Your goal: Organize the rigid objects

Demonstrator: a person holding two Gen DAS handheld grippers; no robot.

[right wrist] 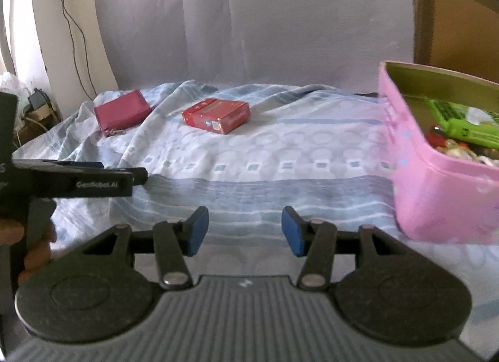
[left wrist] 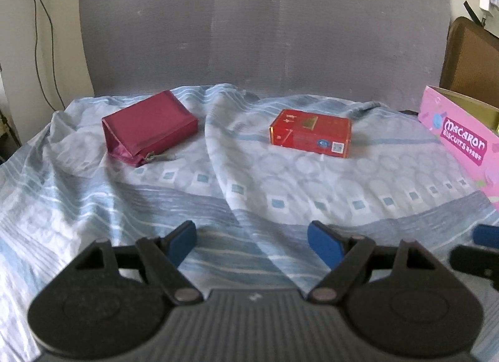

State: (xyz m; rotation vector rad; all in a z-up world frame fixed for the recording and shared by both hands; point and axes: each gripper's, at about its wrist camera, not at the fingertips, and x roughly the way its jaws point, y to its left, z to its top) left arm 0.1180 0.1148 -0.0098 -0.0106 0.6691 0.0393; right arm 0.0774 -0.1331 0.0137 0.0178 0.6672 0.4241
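Blue-padded and spread wide, my left claw point(left wrist: 251, 245) holds nothing above the patterned bedsheet point(left wrist: 249, 193); my right claw point(right wrist: 244, 231) is likewise released and bare. Ahead of my left claw lie the maroon zip pouch point(left wrist: 148, 128) to the left and the red carton point(left wrist: 310, 135) to the right, well apart from each other. At the right edge the left view shows only the lettered outer wall of the pink Macaron Biscuits tin point(left wrist: 461, 143). My right view looks into that tin point(right wrist: 436, 181): a green packet point(right wrist: 461, 128) and small wrapped items lie inside. It also catches my left claw from the side point(right wrist: 93, 174).
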